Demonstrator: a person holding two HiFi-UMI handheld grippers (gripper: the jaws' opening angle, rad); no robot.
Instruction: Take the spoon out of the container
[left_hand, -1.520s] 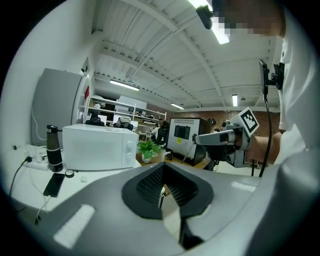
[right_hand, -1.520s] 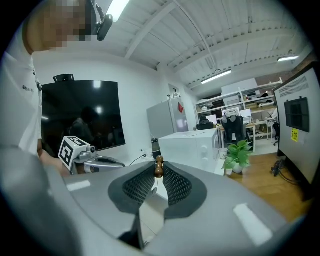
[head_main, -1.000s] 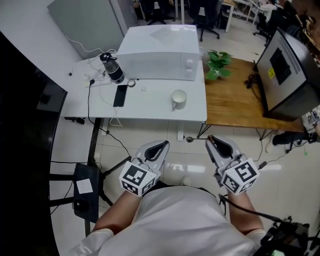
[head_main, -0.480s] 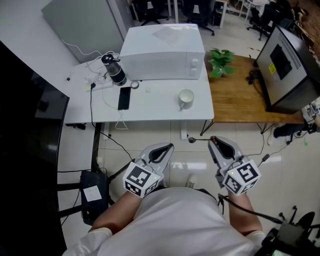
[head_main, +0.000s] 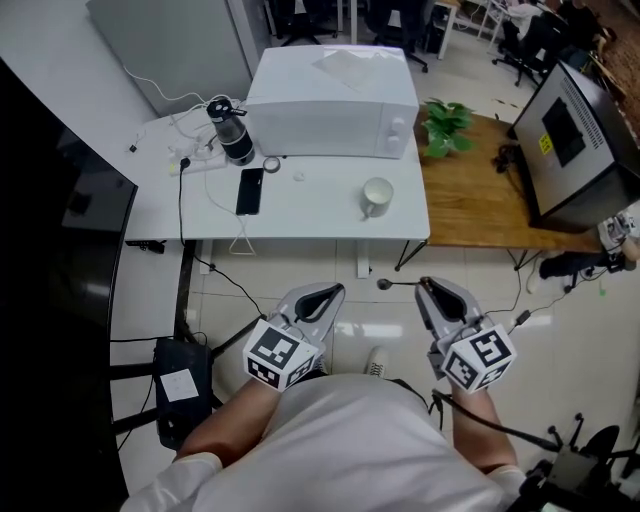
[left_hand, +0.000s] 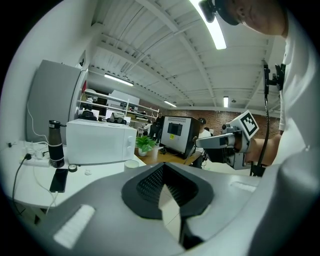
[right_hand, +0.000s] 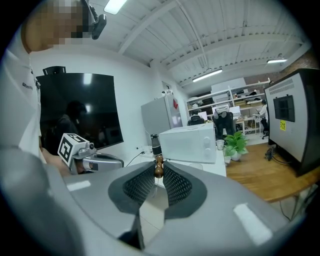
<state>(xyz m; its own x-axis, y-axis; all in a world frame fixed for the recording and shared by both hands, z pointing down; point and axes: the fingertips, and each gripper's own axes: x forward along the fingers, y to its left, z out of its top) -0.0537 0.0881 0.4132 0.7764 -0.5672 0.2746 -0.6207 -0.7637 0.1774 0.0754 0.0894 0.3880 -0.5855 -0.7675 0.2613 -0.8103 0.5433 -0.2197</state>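
A white cup (head_main: 377, 195) stands near the front right edge of the white table (head_main: 310, 215), far from both grippers. My right gripper (head_main: 424, 288) is held close to my body over the floor, shut on a thin spoon (head_main: 398, 284) that sticks out to the left. In the right gripper view the spoon's brown beaded handle end (right_hand: 159, 167) is pinched between the pads. My left gripper (head_main: 328, 294) hangs beside it, shut, with nothing in it. In the left gripper view the cup (left_hand: 132, 164) shows beyond the left gripper (left_hand: 162, 174).
On the table stand a white microwave (head_main: 335, 100), a black bottle (head_main: 230, 132), a phone (head_main: 250, 190) and cables. A wooden table (head_main: 480, 205) with a plant (head_main: 445, 120) adjoins on the right, near a large monitor (head_main: 575, 135). Tiled floor lies below the grippers.
Both grippers keep their pose, the right one still holding the spoon. The head view has drifted slightly, so the table and cup sit a bit further right in it.
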